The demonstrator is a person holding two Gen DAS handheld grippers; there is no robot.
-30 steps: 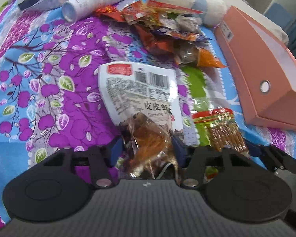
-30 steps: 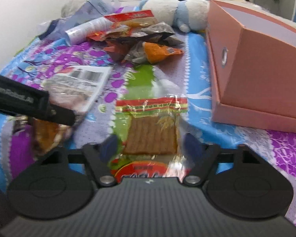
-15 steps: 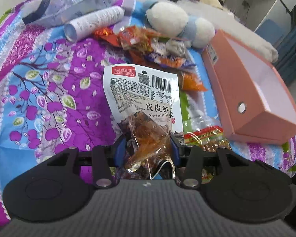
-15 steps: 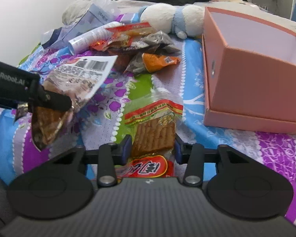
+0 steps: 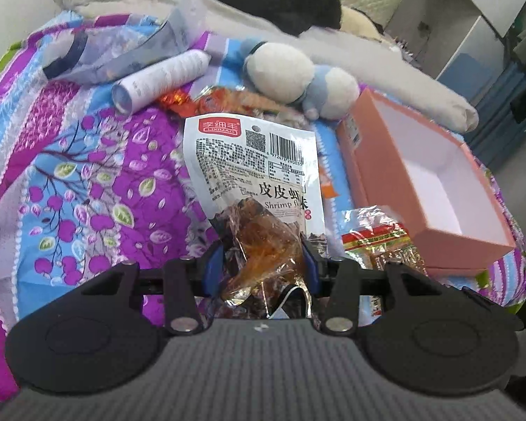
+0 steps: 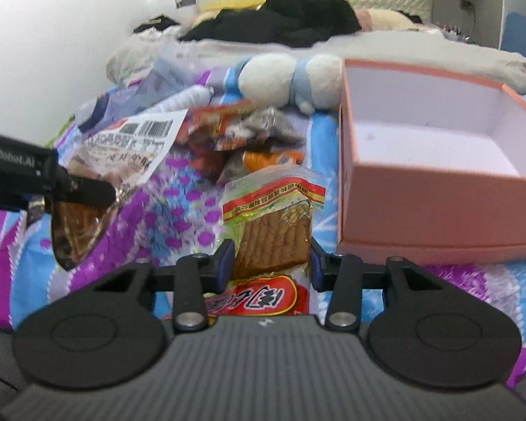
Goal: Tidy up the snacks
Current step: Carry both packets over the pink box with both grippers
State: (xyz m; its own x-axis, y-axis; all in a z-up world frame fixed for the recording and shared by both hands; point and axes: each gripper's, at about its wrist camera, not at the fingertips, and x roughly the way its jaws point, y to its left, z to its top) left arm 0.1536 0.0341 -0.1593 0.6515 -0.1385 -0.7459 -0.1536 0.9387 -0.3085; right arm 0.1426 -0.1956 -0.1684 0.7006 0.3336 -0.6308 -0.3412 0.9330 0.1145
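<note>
My left gripper [image 5: 261,265] is shut on a white shrimp snack packet [image 5: 259,172] and holds it up above the bedspread; the packet also shows in the right wrist view [image 6: 129,154]. My right gripper [image 6: 271,263] is shut on a green-and-red packet of brown strips [image 6: 271,217], lifted off the bed; it shows at the right in the left wrist view [image 5: 382,242]. An open pink box [image 6: 435,210] with a white inside stands to the right [image 5: 427,175]. A pile of snack packets [image 6: 249,140] lies behind.
A plush toy [image 5: 298,77] lies beyond the pile. A white tube [image 5: 157,80] and a clear plastic bag [image 5: 122,49] lie at the back left. Grey bedding and dark clothes [image 6: 284,24] fill the far side. The flowered bedspread [image 5: 70,175] extends left.
Both grippers closed on their packets and lifted them off the bedspread. The views have risen, and the box's inside now shows.
</note>
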